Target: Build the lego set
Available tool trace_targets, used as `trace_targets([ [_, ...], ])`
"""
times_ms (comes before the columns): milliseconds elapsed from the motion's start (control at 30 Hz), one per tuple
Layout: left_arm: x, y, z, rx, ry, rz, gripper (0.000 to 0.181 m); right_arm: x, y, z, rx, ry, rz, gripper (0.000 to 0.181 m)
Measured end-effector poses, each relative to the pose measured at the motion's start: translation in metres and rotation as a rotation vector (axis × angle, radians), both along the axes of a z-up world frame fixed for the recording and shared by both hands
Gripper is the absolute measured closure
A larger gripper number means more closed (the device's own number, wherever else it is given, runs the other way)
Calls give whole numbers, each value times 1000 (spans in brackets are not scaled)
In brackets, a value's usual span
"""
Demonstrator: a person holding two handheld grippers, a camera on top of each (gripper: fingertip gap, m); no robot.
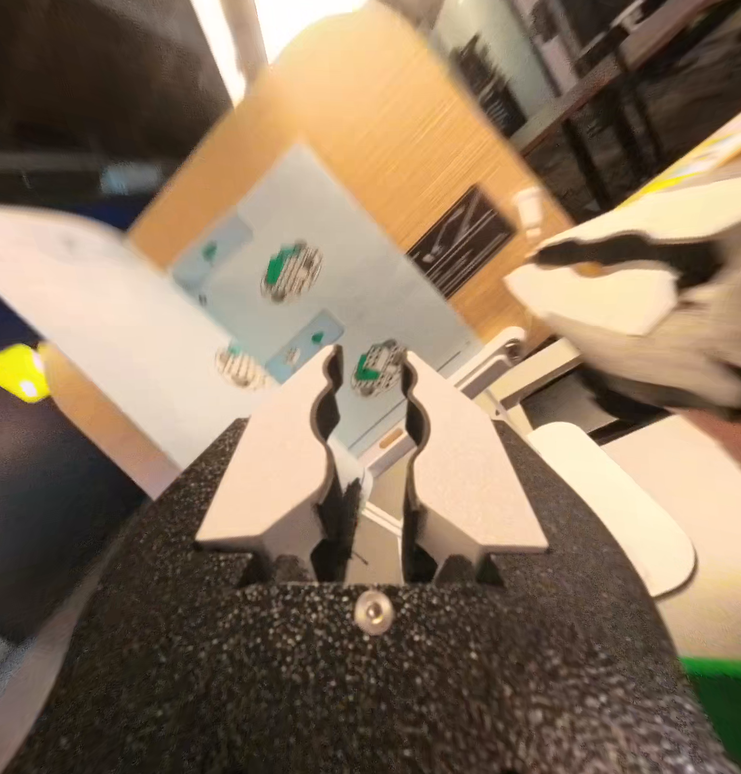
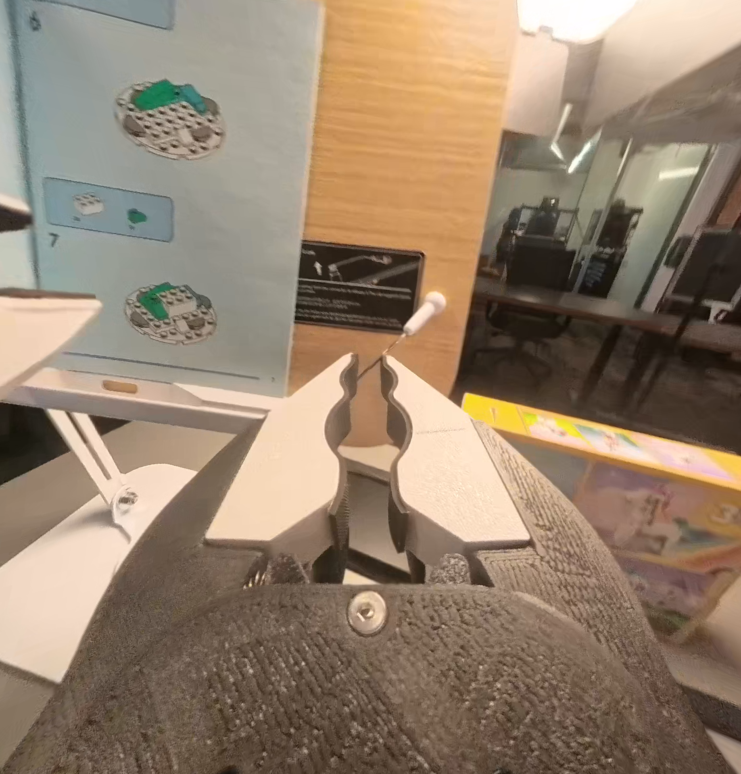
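No loose bricks show in either view. The instruction booklet (image 1: 352,268) stands open on a white stand; its light blue page shows round grey-and-green build pictures. It also shows in the right wrist view (image 2: 243,188). My left gripper (image 1: 373,356) is open and empty, pointing at the lower part of the page; this view is blurred. My right gripper (image 2: 368,358) is slightly open and empty, pointing to the right of the booklet. The right gripper also shows at the right of the left wrist view (image 1: 611,251), and the left gripper shows at the left edge of the right wrist view (image 2: 8,259).
The white stand (image 2: 150,389) has a ledge, a strut and a flat base (image 2: 58,565) on the table. A yellow set box (image 2: 653,502) lies at the right. Behind stands a wooden panel (image 2: 402,146) with a black label (image 2: 360,289) and a white pin (image 2: 425,312). Some 11 cm of space lies between my two pairs of fingers.
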State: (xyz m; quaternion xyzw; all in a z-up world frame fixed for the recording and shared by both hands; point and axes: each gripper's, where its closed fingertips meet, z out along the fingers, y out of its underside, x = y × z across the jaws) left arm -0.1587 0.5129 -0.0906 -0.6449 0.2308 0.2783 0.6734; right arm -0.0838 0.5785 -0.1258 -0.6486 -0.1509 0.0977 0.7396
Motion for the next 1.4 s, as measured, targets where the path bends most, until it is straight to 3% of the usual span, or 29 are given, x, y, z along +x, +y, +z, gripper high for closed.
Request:
trace_targets([
  [100, -35, 13, -6, -56, -188, 103, 141, 8, -1, -11, -34, 16, 7, 169],
  [167, -47, 14, -7, -67, -228, 119, 134, 10, -1, -16, -56, 17, 22, 167],
  [333, -75, 14, -8, -75, -259, 155, 142, 13, -6, -24, -147, 113, 55, 162],
  [433, -81, 16, -8, -80, -385, 64, 145, 14, -12, -26, -191, 180, 81, 160],
  [500, -92, 15, -8, -83, -433, 67, 150, 18, -18, -26, -195, 199, 73, 155],
  [533, -93, 15, -9, -90, -444, 53, 151, 23, -20, -26, -184, 208, 51, 145],
  [700, -79, 17, -13, -130, -409, -84, 164, 33, -42, -10, -13, 185, 71, 131],
  [867, -77, 24, -20, -151, -389, -77, 170, -12, -76, 17, 204, -3, 263, 134],
  [967, -83, 29, -27, -168, -387, -32, 180, -35, -65, 5, 96, -99, 291, 129],
  [1067, -87, 34, -35, -188, -387, -2, 181, -40, -51, -2, 67, -163, 237, 140],
  [1400, -87, 35, -35, -190, -371, -27, 181, -59, -36, -10, -87, -13, 346, 131],
])
